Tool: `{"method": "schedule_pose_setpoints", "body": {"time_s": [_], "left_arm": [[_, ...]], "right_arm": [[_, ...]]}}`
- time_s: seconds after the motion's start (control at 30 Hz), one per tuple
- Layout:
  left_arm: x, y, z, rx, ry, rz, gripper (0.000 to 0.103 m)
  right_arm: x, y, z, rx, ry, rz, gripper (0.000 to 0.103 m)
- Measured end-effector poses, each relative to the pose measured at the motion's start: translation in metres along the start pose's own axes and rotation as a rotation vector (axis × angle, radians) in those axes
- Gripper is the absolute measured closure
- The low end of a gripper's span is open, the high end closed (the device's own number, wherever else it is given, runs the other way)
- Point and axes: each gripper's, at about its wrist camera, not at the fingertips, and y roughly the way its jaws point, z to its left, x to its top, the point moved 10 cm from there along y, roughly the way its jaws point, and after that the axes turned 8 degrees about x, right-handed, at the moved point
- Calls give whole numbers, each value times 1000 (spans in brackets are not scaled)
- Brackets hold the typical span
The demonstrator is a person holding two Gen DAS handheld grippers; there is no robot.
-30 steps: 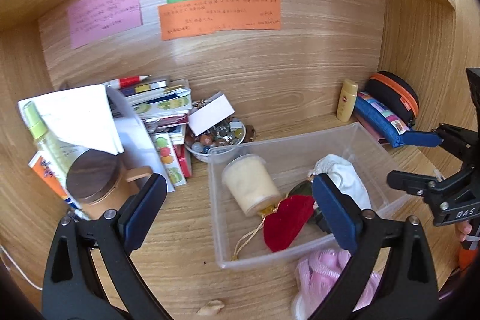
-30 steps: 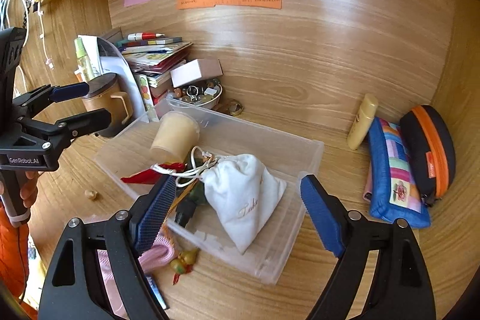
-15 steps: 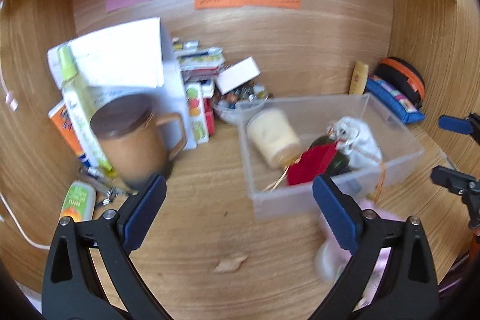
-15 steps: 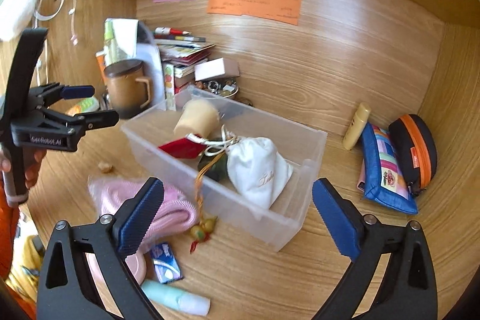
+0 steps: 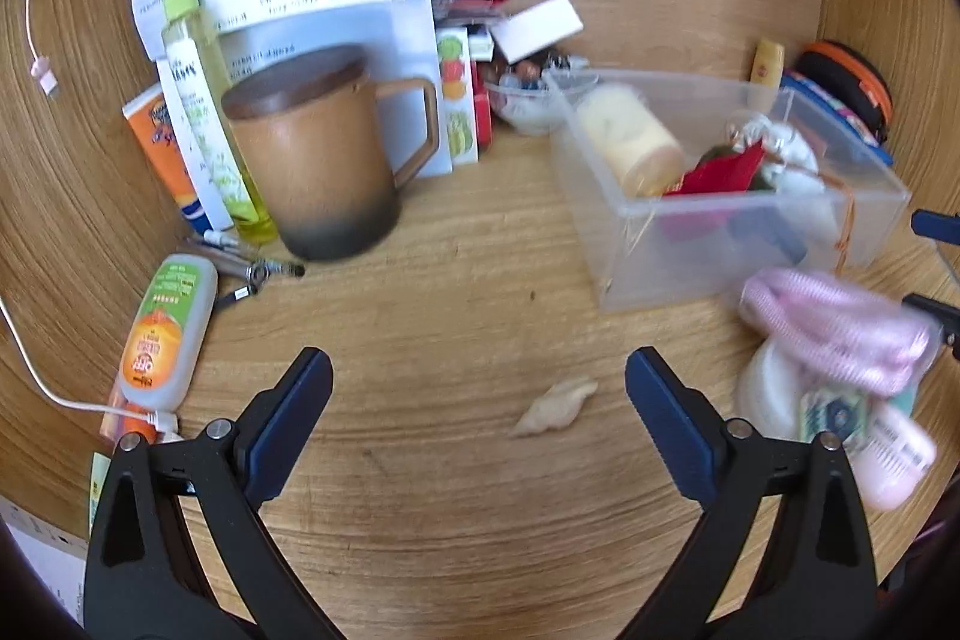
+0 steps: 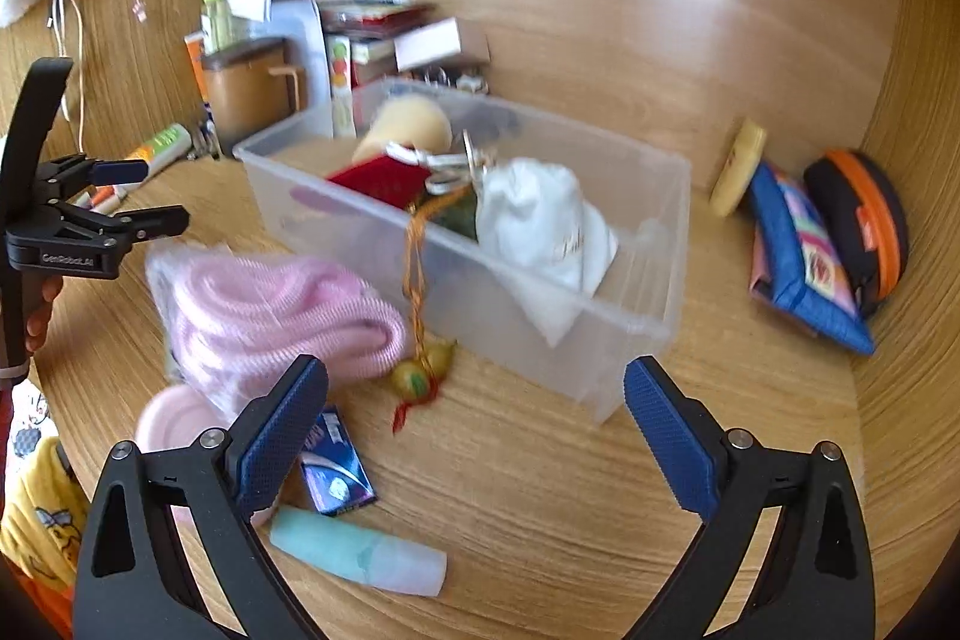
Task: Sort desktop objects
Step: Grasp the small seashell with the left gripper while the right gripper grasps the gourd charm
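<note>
1. The clear plastic storage box (image 6: 636, 280) stands in the middle of the wooden worktop (image 6: 540, 490), within reach of both hands, and likely serves as the sorting bin: it already holds a cream-coloured cup (image 6: 414, 124), a flat red fabric piece (image 6: 384, 181) and a white drawstring pouch (image 6: 540, 220).
2. An orange cord with a green-and-yellow charm (image 6: 420, 376) hangs over the box's near wall, so that item is only half in.
3. Unsorted things lie loose on the worktop just in front of the box: a pink ribbed bundle (image 6: 270, 310), a small blue packet (image 6: 336, 472) and a pale teal tube (image 6: 354, 559).
4. The right gripper (image 6: 477, 436) has just been opening; its jaws stand wide apart with nothing between them, above bare worktop beside the blue packet.
5. The left gripper (image 5: 480, 412) is also spread wide and empty, with a small beige shell-like scrap (image 5: 555, 406) lying between its jaws, not touched.
6. Only the left wrist view shows the scrap, the brown lidded mug (image 5: 318, 154) and the green-and-orange bottle (image 5: 165, 334) clearly.
7. Only the right wrist view shows the teal tube, the blue packet and the hanging charm.
</note>
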Motion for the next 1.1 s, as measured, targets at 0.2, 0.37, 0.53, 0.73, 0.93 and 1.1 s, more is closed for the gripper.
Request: {"method": "schedule_pose_setpoints", "body": {"time_s": [0.2,0.37,0.53,0.73,0.93,1.1], "left_arm": [[-5,5,3,25,-5,-25,4],[-1,-1,-1,-2,4,-57,6],[-8,8,-13,-12,74,0,24],[-15,17,-16,-29,97,52,41],[-20,21,-20,-33,131,72,58],[-19,20,-21,-34,137,71,82]], "right_arm": [[-11,19,1,39,12,61,23],[-15,34,7,83,18,99,38],[-18,42,9,98,5,122,47],[-18,50,8,113,10,142,58],[-16,52,10,117,-9,138,61],[-13,55,10,114,-7,131,70]]}}
